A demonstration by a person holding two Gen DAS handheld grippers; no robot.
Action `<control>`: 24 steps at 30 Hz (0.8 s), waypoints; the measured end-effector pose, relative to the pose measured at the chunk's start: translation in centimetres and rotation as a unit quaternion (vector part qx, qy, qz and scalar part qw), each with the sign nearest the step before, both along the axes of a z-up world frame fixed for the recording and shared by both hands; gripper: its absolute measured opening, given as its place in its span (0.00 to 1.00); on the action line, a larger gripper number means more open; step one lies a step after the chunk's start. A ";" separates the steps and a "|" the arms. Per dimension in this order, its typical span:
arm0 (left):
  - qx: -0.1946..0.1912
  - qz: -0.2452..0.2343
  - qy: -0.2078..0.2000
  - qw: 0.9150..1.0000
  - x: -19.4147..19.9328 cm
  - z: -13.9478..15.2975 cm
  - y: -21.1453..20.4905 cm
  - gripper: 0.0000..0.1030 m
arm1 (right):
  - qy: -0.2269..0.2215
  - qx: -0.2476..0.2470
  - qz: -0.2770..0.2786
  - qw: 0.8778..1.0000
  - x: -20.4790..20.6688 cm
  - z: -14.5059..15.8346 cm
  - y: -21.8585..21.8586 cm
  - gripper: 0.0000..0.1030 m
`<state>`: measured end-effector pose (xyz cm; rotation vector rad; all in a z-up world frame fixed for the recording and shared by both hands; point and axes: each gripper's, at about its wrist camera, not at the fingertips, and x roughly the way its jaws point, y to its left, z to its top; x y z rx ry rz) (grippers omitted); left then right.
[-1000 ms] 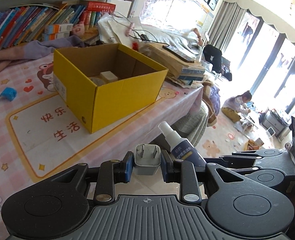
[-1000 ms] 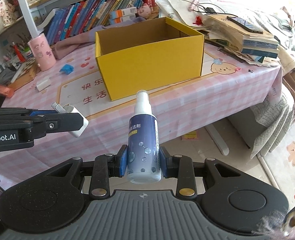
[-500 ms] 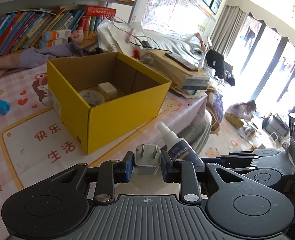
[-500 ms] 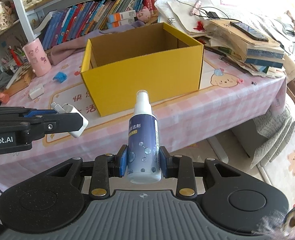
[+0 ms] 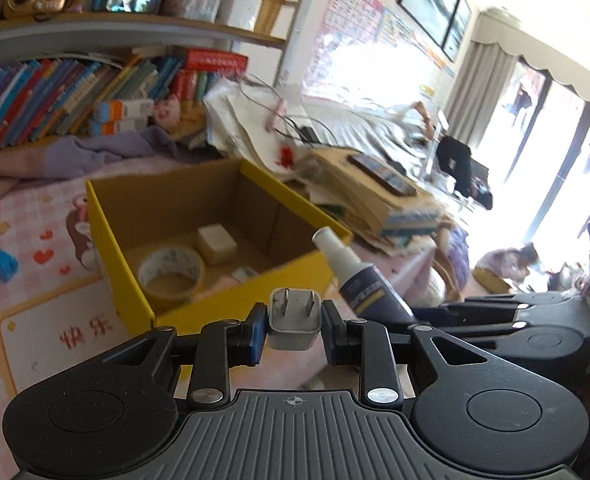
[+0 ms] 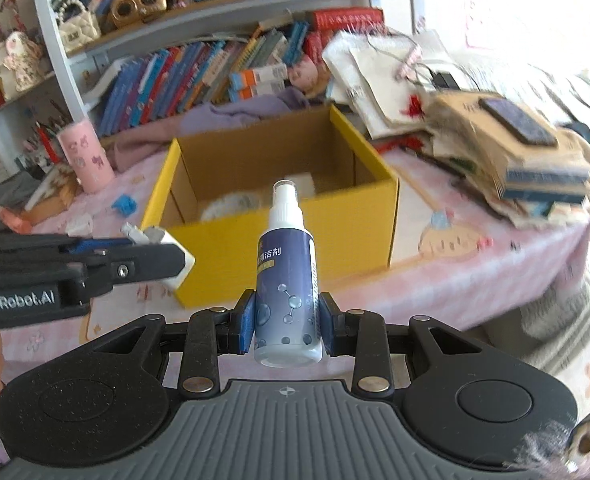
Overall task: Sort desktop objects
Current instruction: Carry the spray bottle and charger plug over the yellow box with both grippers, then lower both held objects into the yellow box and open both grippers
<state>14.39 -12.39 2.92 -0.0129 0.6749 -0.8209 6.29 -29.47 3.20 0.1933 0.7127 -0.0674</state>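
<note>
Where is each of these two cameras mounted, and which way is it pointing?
Left wrist: on the left gripper, looking along its fingers at the charger plug and into the yellow box; the right gripper shows.
Right wrist: on the right gripper, facing its spray bottle and the box; the left gripper enters from the left.
Shared: box, plug, bottle.

Each wrist camera looked forward along its fingers, close above the table edge. Both faced the yellow box and, somewhat blurred, the bookshelf.
</note>
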 end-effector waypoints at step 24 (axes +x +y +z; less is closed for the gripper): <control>0.098 0.119 -0.002 0.988 9.0 -2.6 -7.5 0.26 | -0.001 -0.055 0.190 0.980 17.2 -1.1 -6.4 0.29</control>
